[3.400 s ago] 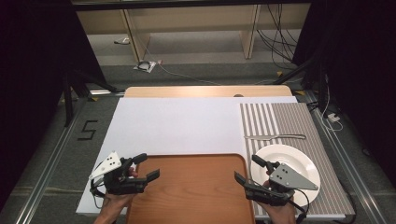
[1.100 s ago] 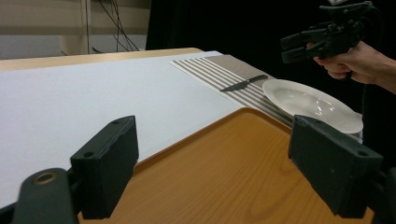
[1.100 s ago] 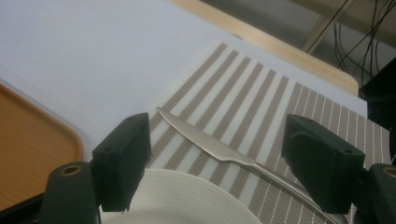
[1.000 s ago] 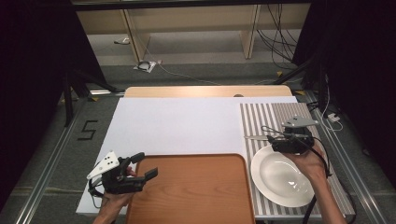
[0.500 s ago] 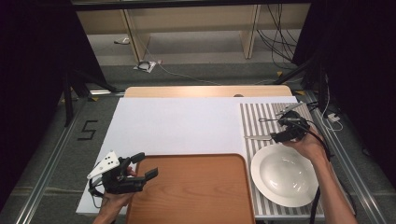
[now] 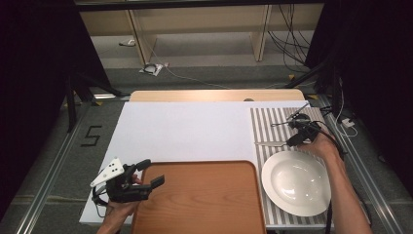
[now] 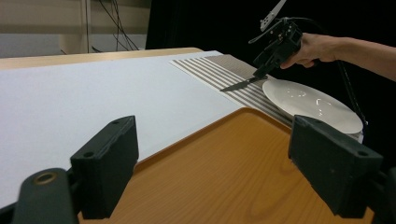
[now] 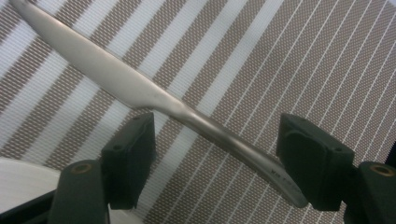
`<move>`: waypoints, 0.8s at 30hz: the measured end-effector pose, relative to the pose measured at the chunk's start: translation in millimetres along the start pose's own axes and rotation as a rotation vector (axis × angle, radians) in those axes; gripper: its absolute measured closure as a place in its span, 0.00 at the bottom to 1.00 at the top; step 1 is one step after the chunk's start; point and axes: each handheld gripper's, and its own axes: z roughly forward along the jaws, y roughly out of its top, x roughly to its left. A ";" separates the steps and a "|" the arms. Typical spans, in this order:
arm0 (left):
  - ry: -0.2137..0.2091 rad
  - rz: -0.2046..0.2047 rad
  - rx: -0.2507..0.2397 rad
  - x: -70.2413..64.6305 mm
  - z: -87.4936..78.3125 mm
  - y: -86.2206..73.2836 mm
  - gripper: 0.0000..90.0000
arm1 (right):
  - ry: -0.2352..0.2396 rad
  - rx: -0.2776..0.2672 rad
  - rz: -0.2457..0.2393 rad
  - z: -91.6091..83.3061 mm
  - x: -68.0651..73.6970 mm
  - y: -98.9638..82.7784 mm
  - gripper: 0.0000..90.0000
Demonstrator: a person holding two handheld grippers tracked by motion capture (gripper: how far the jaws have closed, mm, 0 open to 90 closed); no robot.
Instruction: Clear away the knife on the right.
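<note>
We have carried our right gripper [image 6: 298, 132] from the near edge past the plate [image 6: 296, 183] to the knife [image 8: 154, 100] on the far striped mat [image 6: 272, 127], jaws just narrowing around its handle but not yet gripping, while our left gripper [image 6: 141, 180] waits open over the tray [image 6: 199, 200].

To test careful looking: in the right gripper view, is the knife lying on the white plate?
No, the knife lies on the striped mat, beside the plate.

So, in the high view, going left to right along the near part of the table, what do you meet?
Left gripper → wooden tray → white plate. The knife and right gripper lie farther back, above the plate, on the striped mat.
</note>
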 end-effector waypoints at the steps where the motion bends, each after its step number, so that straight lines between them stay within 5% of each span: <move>1: 0.000 0.000 0.000 -0.2 0.0 0.1 0.18 | -0.003 0.010 -0.004 1.3 -1.0 0.4 0.34; 10: 0.000 0.007 0.002 -0.2 -0.5 0.5 0.18 | -0.017 0.099 -0.053 12.9 -7.3 6.5 0.39; 24: -0.001 0.004 -0.001 0.0 -0.6 0.6 0.18 | -0.003 0.160 -0.098 22.7 -7.7 11.6 0.46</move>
